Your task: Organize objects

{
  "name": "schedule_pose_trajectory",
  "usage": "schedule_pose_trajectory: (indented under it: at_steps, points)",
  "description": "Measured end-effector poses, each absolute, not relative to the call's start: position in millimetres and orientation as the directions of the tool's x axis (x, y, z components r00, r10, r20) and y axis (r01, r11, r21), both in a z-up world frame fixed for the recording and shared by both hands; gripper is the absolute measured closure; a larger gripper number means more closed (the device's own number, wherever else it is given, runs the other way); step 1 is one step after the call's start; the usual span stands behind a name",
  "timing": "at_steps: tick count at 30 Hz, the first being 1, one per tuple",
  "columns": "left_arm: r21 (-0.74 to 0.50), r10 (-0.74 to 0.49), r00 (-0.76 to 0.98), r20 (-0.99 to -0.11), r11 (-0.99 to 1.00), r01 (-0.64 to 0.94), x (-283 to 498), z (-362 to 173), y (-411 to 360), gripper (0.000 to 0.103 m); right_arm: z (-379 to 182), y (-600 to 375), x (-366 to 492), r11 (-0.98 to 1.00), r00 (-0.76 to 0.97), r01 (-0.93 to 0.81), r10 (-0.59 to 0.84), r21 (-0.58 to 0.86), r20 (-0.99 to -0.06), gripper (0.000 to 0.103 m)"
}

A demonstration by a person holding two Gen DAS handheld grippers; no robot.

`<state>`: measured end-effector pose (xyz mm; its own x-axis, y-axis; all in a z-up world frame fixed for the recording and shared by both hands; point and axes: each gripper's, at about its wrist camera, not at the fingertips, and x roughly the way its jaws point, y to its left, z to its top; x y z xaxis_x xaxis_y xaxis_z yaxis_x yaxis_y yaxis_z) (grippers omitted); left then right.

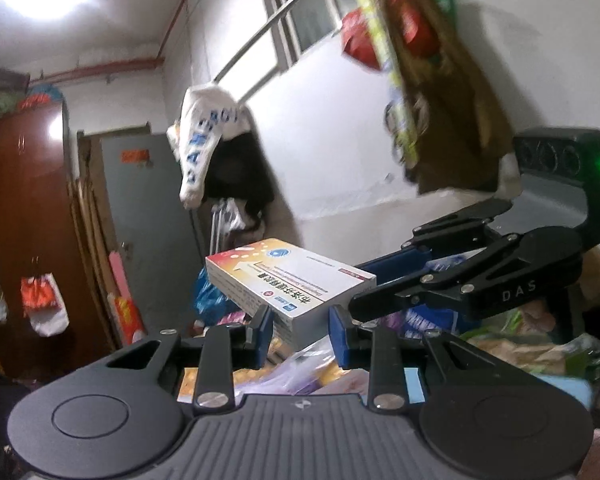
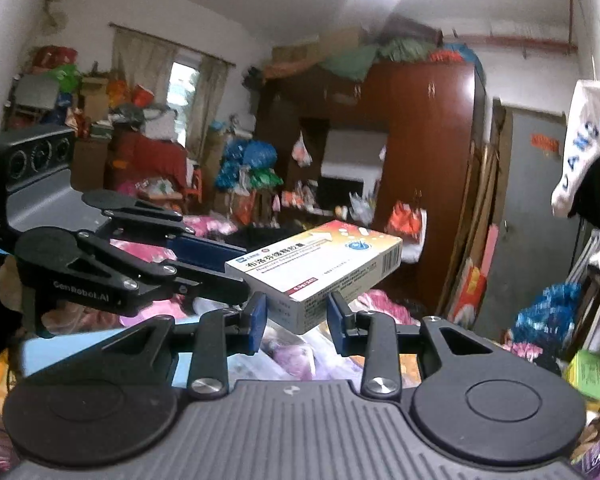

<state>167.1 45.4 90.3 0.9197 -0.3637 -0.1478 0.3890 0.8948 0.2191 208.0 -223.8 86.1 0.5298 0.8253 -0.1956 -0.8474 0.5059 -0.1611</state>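
A white medicine box (image 1: 290,280) with red, yellow and blue print is held up in the air between both grippers. In the left wrist view my left gripper (image 1: 300,330) has its blue pads on either side of the box's near end. My right gripper reaches in from the right (image 1: 380,280) and closes on the box's far side. In the right wrist view the same box (image 2: 320,268) sits between the blue pads of my right gripper (image 2: 296,324), and my left gripper (image 2: 212,264) comes in from the left and grips the box's left end.
A cluttered room lies behind. A brown wardrobe (image 2: 420,140), a grey door (image 1: 152,220), clothes on a rail (image 1: 208,132), hanging bags (image 1: 420,60) and piles of bags and pink cloth (image 2: 220,232) lie below the grippers.
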Motion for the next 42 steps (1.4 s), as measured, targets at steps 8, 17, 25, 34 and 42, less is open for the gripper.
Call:
schedule_pose_trajectory:
  at_steps: [8,17,25,34,42]
  points:
    - [0.186,-0.293,0.923,-0.251,0.921,0.343,225,66,52,0.063,59,-206,245,0.542,0.55,-0.833,0.785,-0.112,-0.285,0.065]
    - [0.163,-0.168,0.973,-0.161,0.967,0.194,181,65,63,0.015,62,-256,202,0.659,0.66,-0.749,0.734,-0.072,-0.157,0.0]
    - [0.028,-0.121,0.97,-0.213,0.991,0.13,159,65,81,0.006,59,-257,203,0.759,0.715,-0.647,0.636,0.07,-0.29,0.0]
    - [-0.08,-0.084,0.944,-0.318,0.995,0.061,137,62,98,0.006,64,-236,166,0.91,0.861,-0.412,0.371,-0.051,-0.348,0.0]
    - [-0.034,-0.047,0.963,-0.265,0.999,0.039,90,82,81,0.006,82,-246,114,0.885,0.832,-0.464,0.448,0.033,-0.328,0.0]
